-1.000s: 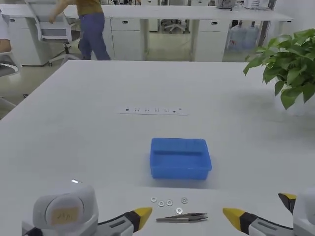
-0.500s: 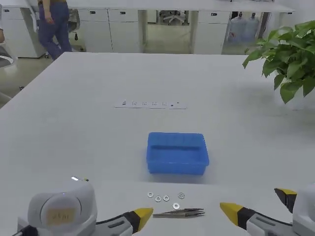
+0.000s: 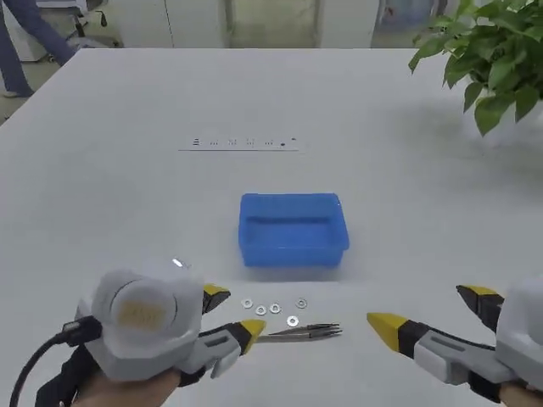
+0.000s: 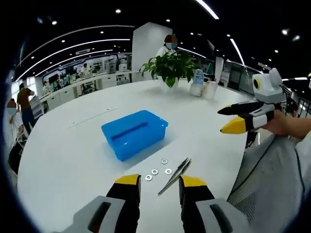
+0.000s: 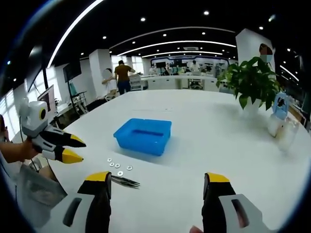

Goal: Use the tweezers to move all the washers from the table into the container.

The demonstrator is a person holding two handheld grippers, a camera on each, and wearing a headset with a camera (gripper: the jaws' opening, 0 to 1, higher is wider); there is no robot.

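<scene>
Two claws hover low over the white table (image 3: 127,203), both empty: the left claw (image 3: 235,311) holds its yellow-tipped jaws a modest gap apart, while the right claw (image 3: 427,307) has its jaws spread wide. On the near side of the blue container (image 3: 293,229), the tweezers (image 3: 301,332) lie flat on the table between the two claws, one end just beside a left jaw tip. Five washers (image 3: 275,309) sit in a loose row between the tweezers and the container, close to the tweezers and apart from the container's wall. Beyond the container a flush socket strip (image 3: 239,144) crosses the table, and a potted plant (image 3: 484,51) stands farther off to the container's right.
</scene>
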